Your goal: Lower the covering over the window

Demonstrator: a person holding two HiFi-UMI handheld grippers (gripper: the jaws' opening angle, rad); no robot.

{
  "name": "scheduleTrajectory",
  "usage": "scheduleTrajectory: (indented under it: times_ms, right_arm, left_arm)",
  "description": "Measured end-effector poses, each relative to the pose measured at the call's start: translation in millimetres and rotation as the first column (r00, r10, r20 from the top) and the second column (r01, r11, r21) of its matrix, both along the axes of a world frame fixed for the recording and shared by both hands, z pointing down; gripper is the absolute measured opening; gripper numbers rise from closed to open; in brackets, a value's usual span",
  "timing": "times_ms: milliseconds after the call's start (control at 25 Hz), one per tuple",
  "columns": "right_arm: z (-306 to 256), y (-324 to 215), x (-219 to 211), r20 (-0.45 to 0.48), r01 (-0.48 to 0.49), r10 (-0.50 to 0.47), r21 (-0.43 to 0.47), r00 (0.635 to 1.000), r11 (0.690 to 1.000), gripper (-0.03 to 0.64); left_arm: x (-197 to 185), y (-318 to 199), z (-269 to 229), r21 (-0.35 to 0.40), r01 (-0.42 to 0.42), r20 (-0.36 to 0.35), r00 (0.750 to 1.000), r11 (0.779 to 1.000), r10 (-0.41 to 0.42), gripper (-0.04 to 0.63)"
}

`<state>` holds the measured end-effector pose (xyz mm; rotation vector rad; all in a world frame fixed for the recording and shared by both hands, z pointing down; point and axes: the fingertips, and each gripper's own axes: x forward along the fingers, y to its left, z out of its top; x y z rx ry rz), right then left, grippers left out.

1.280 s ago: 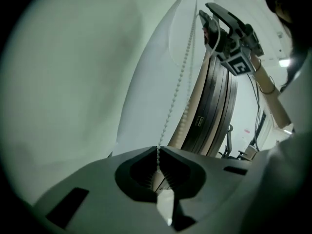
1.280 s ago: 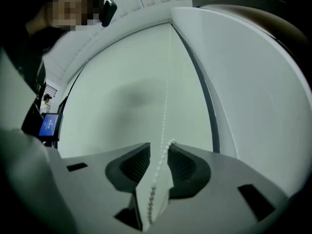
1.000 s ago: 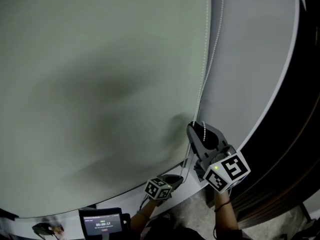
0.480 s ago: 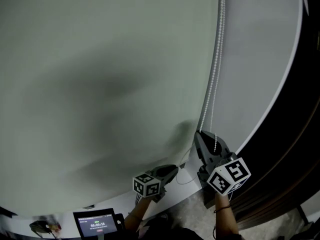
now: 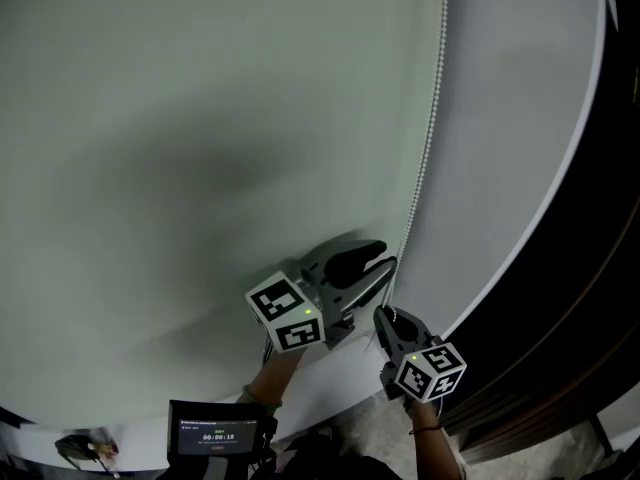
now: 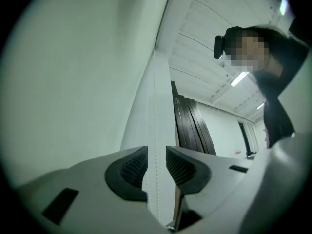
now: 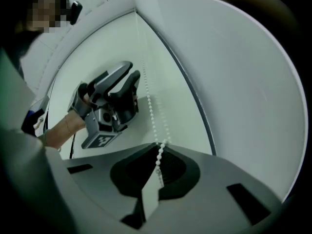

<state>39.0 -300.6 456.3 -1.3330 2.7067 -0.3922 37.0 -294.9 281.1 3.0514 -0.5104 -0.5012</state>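
A pale green roller blind (image 5: 200, 148) fills most of the head view. Its white bead chain (image 5: 428, 138) hangs down along the blind's right edge. My left gripper (image 5: 385, 258) is raised to the chain, just above the right one. Its jaws have just been opening and stand open, with the chain (image 6: 156, 130) running between the pads untouched. My right gripper (image 5: 382, 316) sits lower and is shut on the bead chain (image 7: 158, 155). The right gripper view also shows the left gripper (image 7: 127, 84) beside the chain.
A light grey wall strip (image 5: 500, 118) lies right of the chain, then dark vertical panels (image 5: 600, 268). A small device with a lit screen (image 5: 218, 435) sits at the bottom near the white sill (image 5: 330, 368).
The left gripper has risen from near the sill to the chain and opened around it. The right gripper has closed on the chain and moved down with it.
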Motion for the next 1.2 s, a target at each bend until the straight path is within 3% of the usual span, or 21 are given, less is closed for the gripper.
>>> scheduleTrajectory:
  times_ms: [240, 320, 400, 600, 680, 920, 1200]
  right_arm:
    - [-2.3, 15.5, -22.5, 0.002, 0.003, -0.003, 0.011, 1.000, 1.000, 0.012]
    - [-2.3, 17.4, -22.4, 0.006, 0.002, -0.002, 0.013, 1.000, 1.000, 0.012]
    - [-3.2, 19.4, -21.0, -0.010, 0.005, -0.005, 0.025, 1.000, 1.000, 0.012]
    - [-2.4, 32.8, -14.5, -0.165, -0.011, 0.025, 0.083, 0.986, 0.997, 0.015]
    - [-9.1, 37.8, -9.6, -0.192, -0.032, 0.055, 0.119, 0.980, 0.992, 0.015]
    - [-87.9, 42.8, 24.3, -0.059, -0.152, 0.180, 0.320, 0.982, 0.935, 0.015]
    - [-134.8, 61.7, 50.7, 0.067, -0.220, 0.210, 0.378, 0.975, 0.899, 0.015]
  left_arm:
    - [2.4, -8.4, -0.4, 0.019, 0.000, 0.020, 1.000, 1.000, 0.000, 0.095]
    - [3.5, -5.1, 0.3, 0.016, -0.024, 0.019, 1.000, 1.000, 0.024, 0.006]
    - [6.1, -3.5, 0.1, 0.021, -0.029, 0.017, 0.999, 0.999, 0.029, 0.006]
    - [3.0, -12.5, 2.8, 0.052, 0.066, 0.023, 0.997, 0.996, -0.067, 0.003]
    - [1.1, -17.8, 15.3, 0.045, 0.096, 0.057, 0.993, 0.994, -0.099, 0.003]
    - [0.6, -34.5, 83.7, -0.065, 0.138, 0.149, 0.981, 0.988, -0.127, 0.003]
    - [-6.8, -30.1, 133.5, -0.143, 0.153, 0.200, 0.972, 0.978, -0.123, 0.003]
